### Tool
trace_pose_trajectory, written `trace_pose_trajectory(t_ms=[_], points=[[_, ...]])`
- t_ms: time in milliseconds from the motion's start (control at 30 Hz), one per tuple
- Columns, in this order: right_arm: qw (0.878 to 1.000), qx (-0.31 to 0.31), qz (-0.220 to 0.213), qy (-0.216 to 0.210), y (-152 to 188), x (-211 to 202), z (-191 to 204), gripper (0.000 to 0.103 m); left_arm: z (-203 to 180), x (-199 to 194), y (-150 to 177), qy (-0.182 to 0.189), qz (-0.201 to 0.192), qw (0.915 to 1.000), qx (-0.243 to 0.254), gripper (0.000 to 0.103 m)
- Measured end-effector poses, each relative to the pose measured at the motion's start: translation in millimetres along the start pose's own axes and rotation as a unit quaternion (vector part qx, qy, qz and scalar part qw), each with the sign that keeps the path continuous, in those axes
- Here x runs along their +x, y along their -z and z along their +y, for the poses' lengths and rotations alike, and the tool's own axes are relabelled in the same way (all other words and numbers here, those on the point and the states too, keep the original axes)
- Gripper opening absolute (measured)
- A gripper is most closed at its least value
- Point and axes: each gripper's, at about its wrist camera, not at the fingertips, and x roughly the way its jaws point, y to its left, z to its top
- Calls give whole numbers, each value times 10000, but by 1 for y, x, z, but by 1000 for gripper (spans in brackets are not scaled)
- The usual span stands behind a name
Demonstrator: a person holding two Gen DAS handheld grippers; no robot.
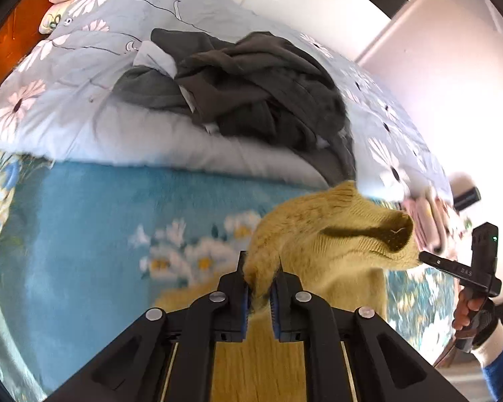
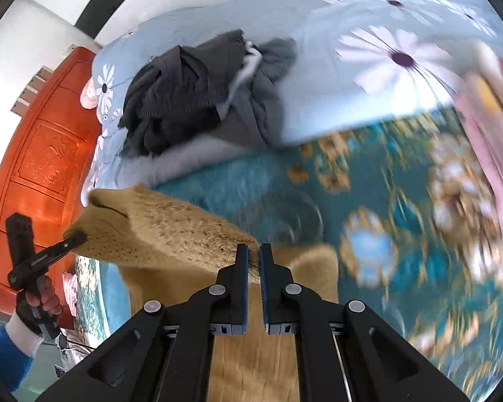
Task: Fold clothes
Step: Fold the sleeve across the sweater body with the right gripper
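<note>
A yellow knit sweater (image 1: 335,231) hangs lifted above the teal floral blanket (image 1: 94,221), the left gripper (image 1: 261,288) clamped on one shoulder at 6 o'clock, the right gripper (image 2: 254,268) pinching the other, dark clothes (image 1: 251,90) heaped at 12 o'clock

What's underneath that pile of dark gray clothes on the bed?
The dark gray clothes lie on the floral quilt, with a pale garment poking out. Anything deeper in the pile is covered.
</note>
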Motion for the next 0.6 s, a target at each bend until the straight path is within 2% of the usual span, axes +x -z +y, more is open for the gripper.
trace_pose_trajectory(t_ms=[200,300,467,533,600], points=[[9978,305,281,518,90,-27,-11,6,-11,-24,86,-157,304,9991,262,17],[9941,554,518,779,138,-29,-21,2,-4,-23,132,-314,600,9977,75,22],[9861,1151,796,891,206,-25,-41,2,23,-6,180,-587,1053,9900,-732,26],[9850,1447,662,663,220,-29,-43,3,45,-10,195,-512,1078,9842,-1310,33],[9827,1724,520,430,232,-32,-43,3,57,-16,207,-407,959,9783,-1791,46]])
